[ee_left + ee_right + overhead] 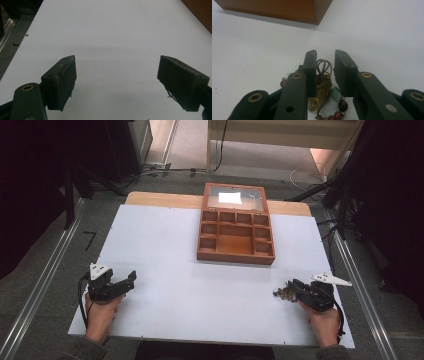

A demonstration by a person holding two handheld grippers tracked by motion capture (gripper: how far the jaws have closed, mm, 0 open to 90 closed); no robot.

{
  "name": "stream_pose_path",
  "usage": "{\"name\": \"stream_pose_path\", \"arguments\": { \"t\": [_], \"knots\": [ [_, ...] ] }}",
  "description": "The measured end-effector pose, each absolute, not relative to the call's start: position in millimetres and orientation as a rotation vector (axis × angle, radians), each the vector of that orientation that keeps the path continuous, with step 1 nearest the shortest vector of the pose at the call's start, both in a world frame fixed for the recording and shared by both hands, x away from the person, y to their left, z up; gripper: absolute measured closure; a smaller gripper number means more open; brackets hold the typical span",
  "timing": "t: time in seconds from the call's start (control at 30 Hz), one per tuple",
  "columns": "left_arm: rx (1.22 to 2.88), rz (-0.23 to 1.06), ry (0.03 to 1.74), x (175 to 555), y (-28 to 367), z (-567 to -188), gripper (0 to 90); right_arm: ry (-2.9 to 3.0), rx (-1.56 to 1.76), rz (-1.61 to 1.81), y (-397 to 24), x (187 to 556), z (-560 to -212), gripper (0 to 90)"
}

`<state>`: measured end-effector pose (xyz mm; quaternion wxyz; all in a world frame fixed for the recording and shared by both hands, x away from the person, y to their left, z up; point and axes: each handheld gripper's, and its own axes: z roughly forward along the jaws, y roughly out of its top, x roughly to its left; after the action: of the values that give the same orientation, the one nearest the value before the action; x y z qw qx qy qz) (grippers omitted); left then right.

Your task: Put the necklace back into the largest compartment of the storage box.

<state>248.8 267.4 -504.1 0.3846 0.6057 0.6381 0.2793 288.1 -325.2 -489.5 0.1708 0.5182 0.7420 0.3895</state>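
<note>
Resting low near the person's edge of the white surface (165, 265), the left tool (131, 280) has its jaws spread wide with nothing between them. In the left gripper view only bare surface lies ahead of it, and a sliver of the wooden box sits far off to its upper right. That idle, open pose looks like waiting: it is kept out of the way while the other hand works.

Ahead of both tools, toward the far side, stands the wooden jewellery box (235, 237), its glass-panelled lid (234, 197) propped up at the back so the small compartments and the larger middle one lie exposed. Every compartment that can be seen looks empty, which suggests the box is open to receive something.

The right tool (325, 65) is lowered over a small heap of jewellery (324, 87) on the surface: a brass-coloured filigree piece with a looped cord, dark red beads and a pale green bead. Its jaws are narrowed to a slim gap around the cord loop and filigree, flanking them closely; whether they actually pinch the piece I cannot tell. The heap lies directly under and between the jaws, with the box corner ahead and to that tool's left.
</note>
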Motion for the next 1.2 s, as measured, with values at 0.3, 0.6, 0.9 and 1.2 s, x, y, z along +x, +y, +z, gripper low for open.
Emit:
{"name": "stream_pose_path", "arguments": {
  "t": [0.3, 0.6, 0.9, 1.2],
  "knots": [
    [1.543, 0.709, 1.625, 249, 268, -504, 15.8, 2.138, 1.440, 1.093, -322, 288, -489, 83.4],
    [1.540, 0.709, 1.627, 248, 268, -504, 15.9, 2.137, 1.415, 1.107, -321, 286, -483, 86.4],
    [1.539, 0.713, 1.626, 248, 267, -503, 15.9, 2.124, 1.396, 1.143, -320, 282, -475, 86.4],
    [1.539, 0.714, 1.625, 248, 267, -503, 15.9, 2.108, 1.379, 1.187, -318, 280, -464, 86.5]
  ]
}}
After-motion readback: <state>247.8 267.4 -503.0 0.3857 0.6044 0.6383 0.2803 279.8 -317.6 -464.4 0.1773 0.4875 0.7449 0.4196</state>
